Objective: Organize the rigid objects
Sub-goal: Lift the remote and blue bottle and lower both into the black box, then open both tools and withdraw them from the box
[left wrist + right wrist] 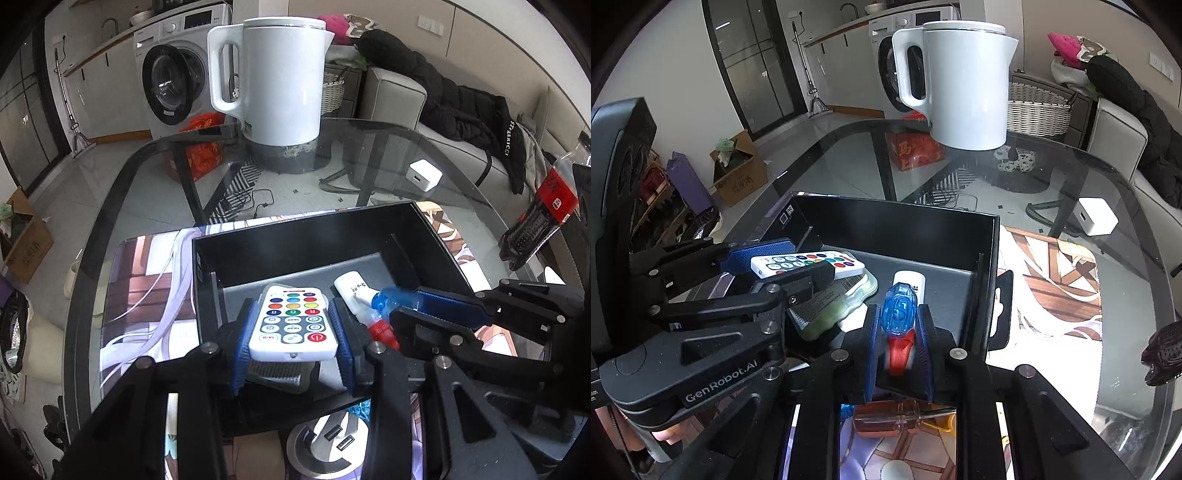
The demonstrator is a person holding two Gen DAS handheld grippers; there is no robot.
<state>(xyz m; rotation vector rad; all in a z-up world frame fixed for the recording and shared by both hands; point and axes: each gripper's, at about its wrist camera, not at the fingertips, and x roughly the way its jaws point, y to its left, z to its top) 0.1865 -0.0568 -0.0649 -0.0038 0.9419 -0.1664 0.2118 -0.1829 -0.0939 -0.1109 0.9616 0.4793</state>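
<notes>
Both grippers hang over the open black box (306,236), each carrying something to drop inside. The left gripper (291,328) is clamped on the white remote (293,323) across its long edges, so it stays flat above the packet near the box's left wall. The right gripper (899,332) pinches the blue-and-red tool (898,314) lengthwise – nose forward – just above the white tube (910,282), towards the box's right wall.
</notes>
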